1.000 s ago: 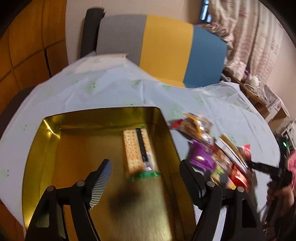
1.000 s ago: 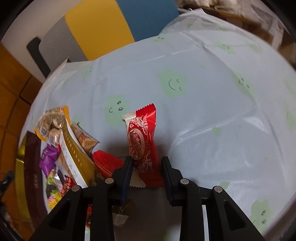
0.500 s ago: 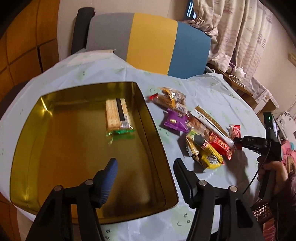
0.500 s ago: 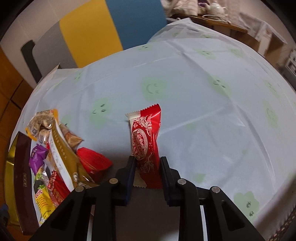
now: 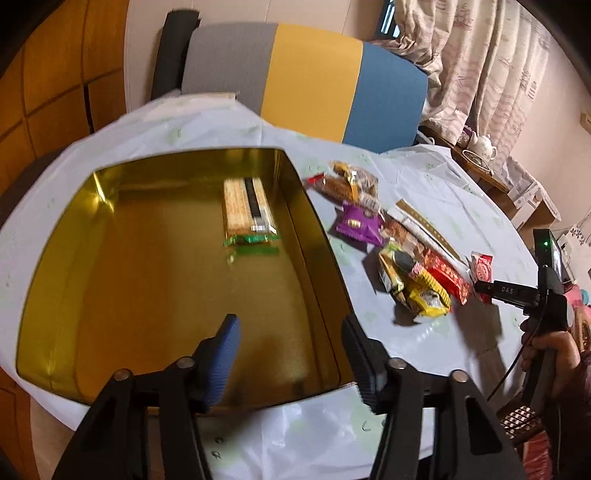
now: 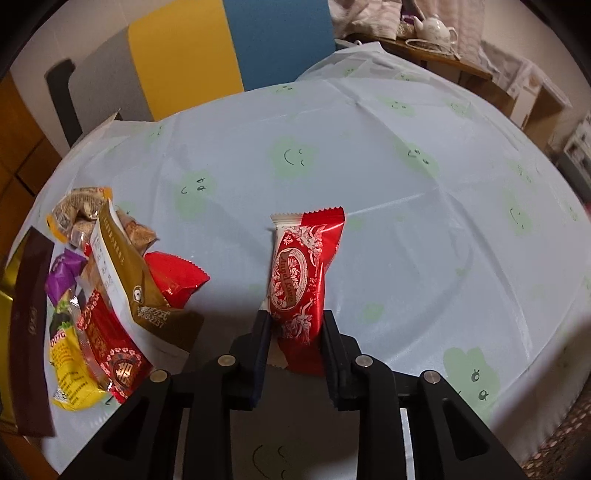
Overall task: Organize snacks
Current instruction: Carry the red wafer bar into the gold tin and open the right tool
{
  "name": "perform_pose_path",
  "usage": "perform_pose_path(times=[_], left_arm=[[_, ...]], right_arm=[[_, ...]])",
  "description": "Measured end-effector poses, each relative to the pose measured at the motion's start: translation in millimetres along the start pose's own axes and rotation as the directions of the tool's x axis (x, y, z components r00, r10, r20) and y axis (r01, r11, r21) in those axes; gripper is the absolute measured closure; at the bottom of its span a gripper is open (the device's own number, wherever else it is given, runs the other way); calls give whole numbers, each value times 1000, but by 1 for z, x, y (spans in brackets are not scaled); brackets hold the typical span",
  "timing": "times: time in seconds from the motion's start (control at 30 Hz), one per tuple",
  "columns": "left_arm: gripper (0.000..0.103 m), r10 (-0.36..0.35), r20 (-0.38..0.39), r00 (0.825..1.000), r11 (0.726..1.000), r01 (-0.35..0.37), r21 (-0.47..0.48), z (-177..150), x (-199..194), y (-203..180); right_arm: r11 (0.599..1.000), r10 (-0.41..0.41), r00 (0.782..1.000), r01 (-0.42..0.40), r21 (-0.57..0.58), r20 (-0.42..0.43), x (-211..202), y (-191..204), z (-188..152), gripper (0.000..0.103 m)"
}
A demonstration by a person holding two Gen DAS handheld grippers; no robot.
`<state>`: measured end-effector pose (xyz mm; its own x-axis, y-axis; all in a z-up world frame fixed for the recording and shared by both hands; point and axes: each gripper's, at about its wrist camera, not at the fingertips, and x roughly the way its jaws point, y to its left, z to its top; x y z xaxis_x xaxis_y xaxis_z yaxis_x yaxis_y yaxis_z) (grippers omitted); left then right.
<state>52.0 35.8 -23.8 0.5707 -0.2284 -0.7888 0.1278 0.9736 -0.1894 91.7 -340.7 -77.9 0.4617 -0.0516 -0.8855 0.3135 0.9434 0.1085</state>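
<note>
A gold tin (image 5: 110,391) lies on the table with one cracker pack (image 5: 247,208) inside, near its far right wall. My left gripper (image 5: 291,354) is open and empty above the tin's near right corner. A pile of snack packets (image 5: 402,254) lies to the right of the tin; it also shows at the left of the right wrist view (image 6: 107,295). My right gripper (image 6: 295,328) is shut on a red and white snack packet (image 6: 301,273) and holds it upright above the tablecloth, right of the pile. The same packet shows in the left wrist view (image 5: 482,267).
The round table carries a pale blue cloth (image 6: 406,184) with green faces. A grey, yellow and blue chair (image 5: 314,81) stands behind it. A side table with a teapot (image 6: 434,26) is at the back right. Wooden panels (image 5: 59,74) are on the left.
My left gripper has pulled back and up from the tin, staying open. My right gripper has lifted the red and white packet a little off the cloth.
</note>
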Motion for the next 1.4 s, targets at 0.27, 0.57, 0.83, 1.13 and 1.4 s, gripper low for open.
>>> perform_pose_path(times=[0.27,0.57,0.83,1.13,1.4], left_arm=[[49,-7,50,999,999,5,32,-6,-12,-1],[49,-35,9,999,999,35,-6,-5,-10,7],[49,29,71,997,999,-28,-23,-1,-23,18],[49,71,74,995,995,-66,-75,-13,-32,48],[49,88,80,993,989,-78,-123,-17,-35,68]], right_arm=[[999,-34,999,36,-34,34,-6,8,-14,82],[999,29,997,-30,14,66,-38,8,-41,84],[968,244,962,-235,-87,125,-88,45,-44,85],[797,495,869,-463,-387,-20,-103,202,-43,84],[731,456,880,-454,-510,-130,-81,294,-56,84]])
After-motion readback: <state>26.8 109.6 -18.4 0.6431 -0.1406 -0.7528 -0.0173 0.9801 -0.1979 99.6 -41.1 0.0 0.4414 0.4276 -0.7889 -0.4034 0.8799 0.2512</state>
